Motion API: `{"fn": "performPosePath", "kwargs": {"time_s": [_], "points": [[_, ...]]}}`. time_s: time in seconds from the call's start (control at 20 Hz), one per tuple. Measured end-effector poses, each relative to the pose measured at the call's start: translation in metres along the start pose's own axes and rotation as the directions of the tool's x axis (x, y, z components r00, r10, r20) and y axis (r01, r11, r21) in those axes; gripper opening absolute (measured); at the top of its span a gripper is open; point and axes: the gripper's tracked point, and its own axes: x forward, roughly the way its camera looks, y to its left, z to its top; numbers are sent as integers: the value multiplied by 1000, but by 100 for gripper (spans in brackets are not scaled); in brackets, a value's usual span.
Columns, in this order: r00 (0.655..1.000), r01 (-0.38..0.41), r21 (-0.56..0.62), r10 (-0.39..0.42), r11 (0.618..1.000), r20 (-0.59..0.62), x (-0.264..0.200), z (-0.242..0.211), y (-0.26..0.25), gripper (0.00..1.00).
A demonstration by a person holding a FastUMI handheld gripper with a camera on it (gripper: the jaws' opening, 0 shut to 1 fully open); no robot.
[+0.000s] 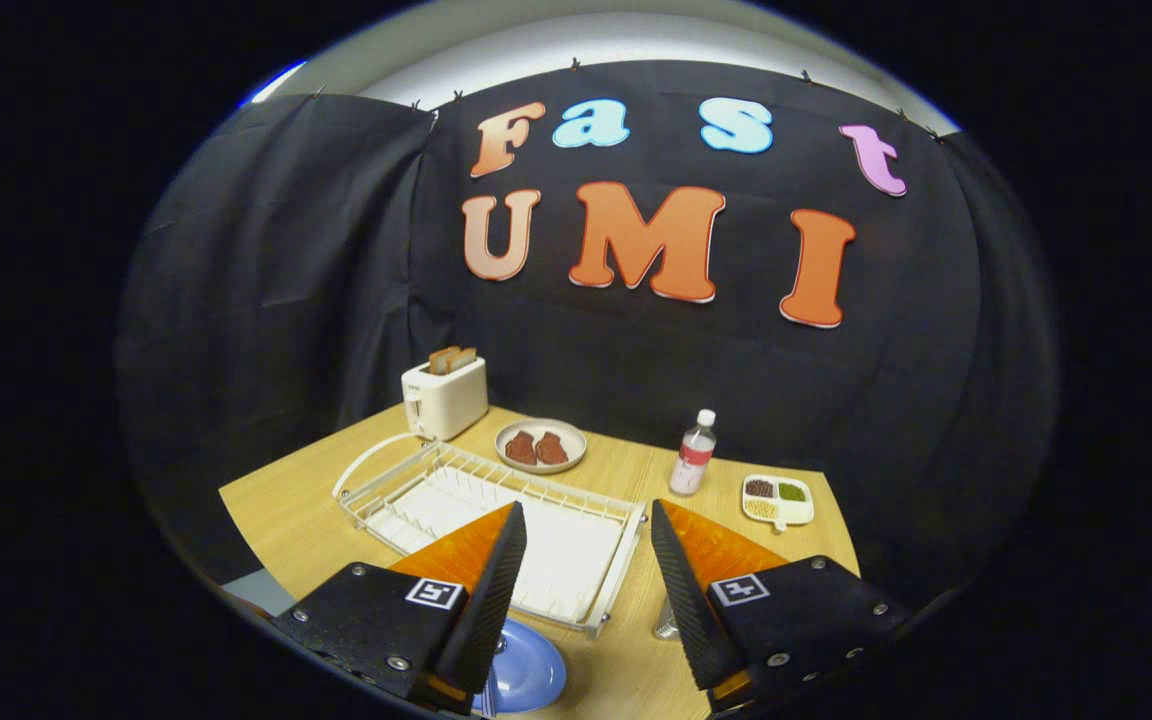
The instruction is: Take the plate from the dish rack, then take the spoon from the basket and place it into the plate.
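My gripper (pixel 586 510) hangs above the wooden table (pixel 276 510), open, with nothing between its fingers. A blue plate (pixel 528 676) lies flat on the table on the near side of the dish rack, partly hidden under the left finger (pixel 491 580). The white wire dish rack (pixel 416 490) stands just ahead of and below the fingers, and no dishes stand in the part I can see. A small shiny metal thing (pixel 665 630) peeks out beside the right finger (pixel 681 590); I cannot tell what it is.
Beyond the rack stand a white toaster (pixel 444 397) with bread in it and a grey plate of brown food (pixel 540 446). A small water bottle (pixel 693 454) and a white divided dish of beans (pixel 777 499) stand to the right.
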Motion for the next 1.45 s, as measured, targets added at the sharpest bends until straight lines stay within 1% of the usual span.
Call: {"fn": "performPosePath", "kwargs": {"time_s": [0.15, 0.3, 0.4, 0.55, 0.6, 0.75, 0.95, 1.3, 1.45], "points": [[993, 60, -1, -59, 998, 98, 5, 41, -15, 80], [983, 107, 27, -110, 994, 145, 11, 66, -26, 84], [972, 134, 37, -139, 990, 191, 11, 85, -31, 86], [945, 219, 26, -219, 975, 244, 10, 103, -47, 87], [940, 237, 29, -237, 971, 247, 9, 104, -48, 87], [934, 251, 41, -253, 967, 252, 7, 112, -46, 88], [918, 302, 43, -303, 952, 256, 3, 117, -47, 89], [901, 357, 16, -349, 934, 256, -1, 124, -39, 89], [892, 376, 36, -372, 926, 257, -4, 129, -32, 89]]}}
